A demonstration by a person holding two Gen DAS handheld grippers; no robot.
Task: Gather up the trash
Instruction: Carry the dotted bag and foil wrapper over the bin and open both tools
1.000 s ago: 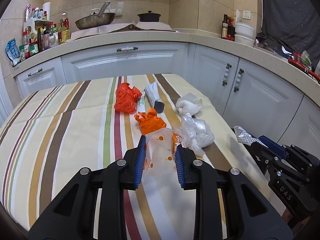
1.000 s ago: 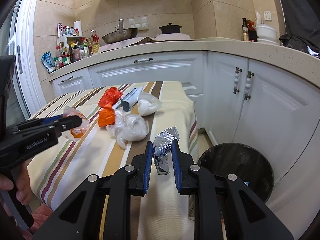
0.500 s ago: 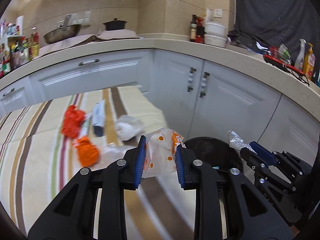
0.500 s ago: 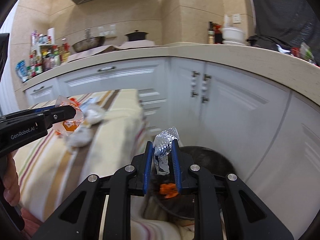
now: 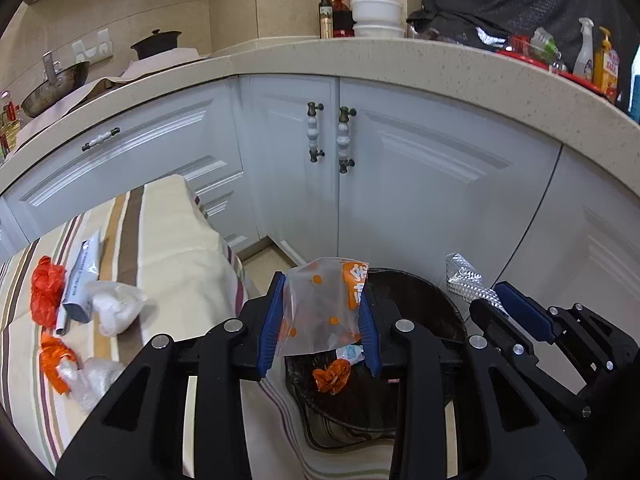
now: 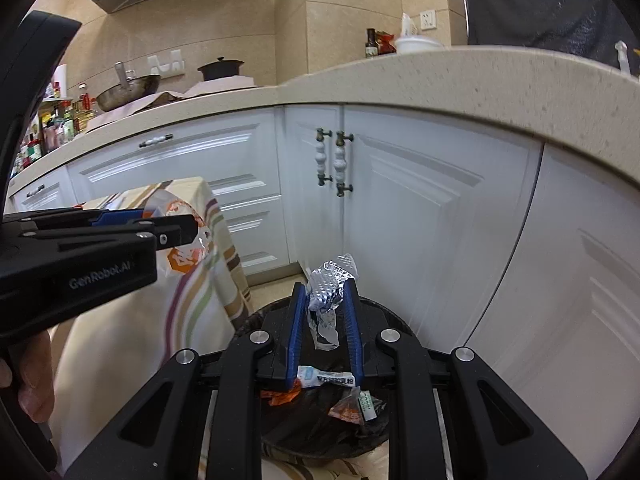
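**Two wrappers held above the black bin**

The left gripper (image 5: 320,320) is clamped on a clear plastic bag with orange dots and an orange printed patch (image 5: 324,308); the characters on the patch are too distorted to read. The bag hangs directly above the near rim of the black trash bin (image 5: 420,292), which stands on the floor in front of the white corner cabinets (image 5: 400,184). Inside the bin lie a crumpled orange wrapper (image 5: 332,376) and a small white and blue packet (image 6: 326,378) with print too small to read.

The right gripper (image 6: 324,320) is clenched on a crumpled silver foil wrapper (image 6: 330,280), also held over the bin. In the right wrist view the left gripper's black body carries the lettering "GenRobot.AI" (image 6: 100,272).

To the left of the bin stands the table under a striped cloth (image 5: 168,232). More trash lies on it, well apart from the bin: an orange plastic bag (image 5: 46,292), a grey-blue tube (image 5: 80,284) just beside it, a white crumpled bag (image 5: 116,304), a second orange scrap (image 5: 54,360) and a clear plastic bag (image 5: 92,380) touching it.

On the counter above the bin sit a dark bottle (image 5: 326,14), stacked white bowls (image 5: 376,14), a white spray bottle (image 5: 585,50) and a yellow pump bottle (image 5: 604,60).
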